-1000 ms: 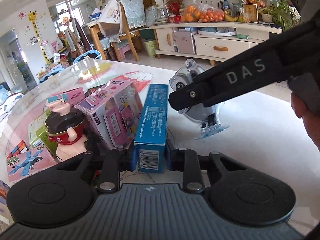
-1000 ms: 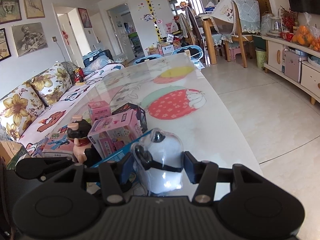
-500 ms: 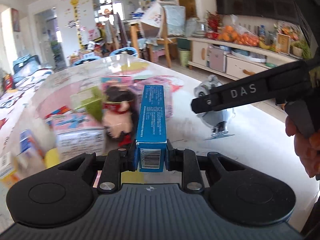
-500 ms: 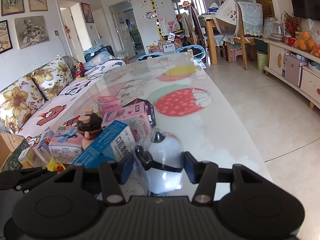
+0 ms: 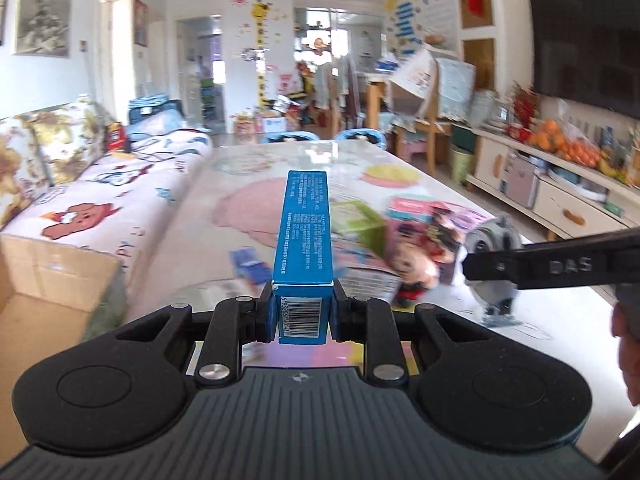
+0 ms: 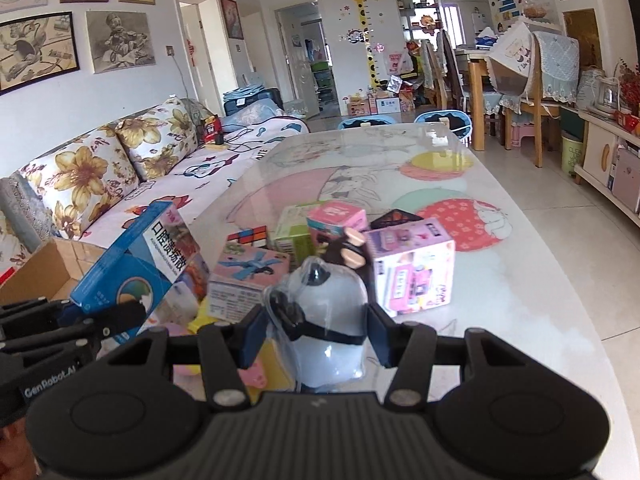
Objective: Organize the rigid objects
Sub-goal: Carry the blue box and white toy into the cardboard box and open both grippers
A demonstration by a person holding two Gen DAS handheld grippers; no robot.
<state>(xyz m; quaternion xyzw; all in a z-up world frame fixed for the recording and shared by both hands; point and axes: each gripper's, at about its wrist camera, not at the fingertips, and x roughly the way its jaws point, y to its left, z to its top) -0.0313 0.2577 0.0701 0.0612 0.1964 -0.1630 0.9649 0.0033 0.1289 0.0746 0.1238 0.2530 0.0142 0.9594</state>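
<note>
My left gripper [image 5: 302, 314] is shut on a long blue box [image 5: 304, 236], held lengthwise above the table's left side; the same blue box [image 6: 136, 264] shows at the left of the right wrist view. My right gripper [image 6: 316, 334] is shut on a panda toy in clear wrap [image 6: 326, 328], and that panda toy [image 5: 494, 264] appears at the right of the left wrist view. On the table lie a pink box [image 6: 412, 272], a pig figure [image 6: 344, 250], a green box [image 6: 296, 232], a puzzle cube [image 6: 248, 237] and a plane box [image 6: 248, 276].
An open cardboard box [image 5: 52, 280] stands on the floor left of the glass table [image 6: 520, 280], beside a floral sofa [image 6: 100, 176]. A low cabinet [image 5: 560, 200] runs along the right wall. A hand [image 5: 628, 360] shows at the right edge.
The left gripper has swung left and risen with the blue box, now facing the sofa side and cardboard box. The right gripper has lifted a little with the panda toy.
</note>
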